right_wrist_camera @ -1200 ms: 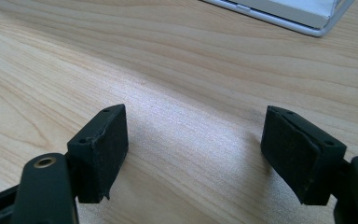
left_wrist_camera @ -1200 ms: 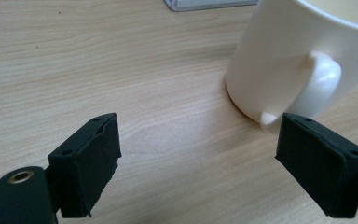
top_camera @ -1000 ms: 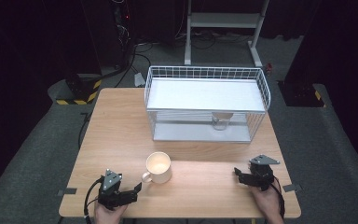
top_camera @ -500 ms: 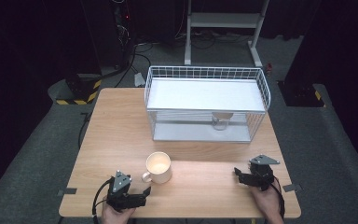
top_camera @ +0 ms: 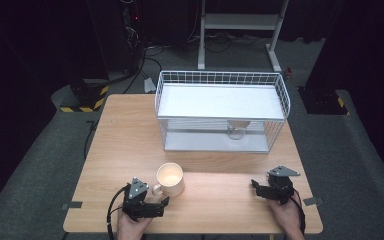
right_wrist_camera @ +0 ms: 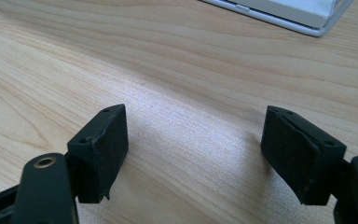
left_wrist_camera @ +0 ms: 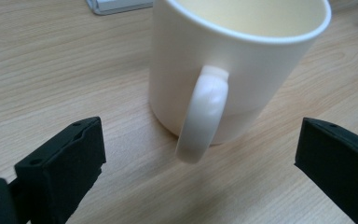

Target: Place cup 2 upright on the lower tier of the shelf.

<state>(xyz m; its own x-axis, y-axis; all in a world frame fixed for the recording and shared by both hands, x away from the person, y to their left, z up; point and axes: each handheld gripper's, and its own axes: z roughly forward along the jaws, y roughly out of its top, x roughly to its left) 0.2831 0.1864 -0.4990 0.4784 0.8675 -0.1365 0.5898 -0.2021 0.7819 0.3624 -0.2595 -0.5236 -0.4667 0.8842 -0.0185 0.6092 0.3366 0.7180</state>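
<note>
Left gripper (left_wrist_camera: 196, 182) jaws just opened wide, nothing clamped; mug (left_wrist_camera: 233, 65) upright on surface, handle (left_wrist_camera: 204, 116) dead ahead. I risk nudging handle, spinning mug. Right gripper (right_wrist_camera: 193, 154) apart, empty.

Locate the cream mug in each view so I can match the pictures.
High view: mug at near table edge, lower centre-left, ahead of the left claw.
Left gripper view: mug top centre, handle toward camera.
Right gripper view: not in it.
Shared landmark: the white wire rack, its base corner.
</note>
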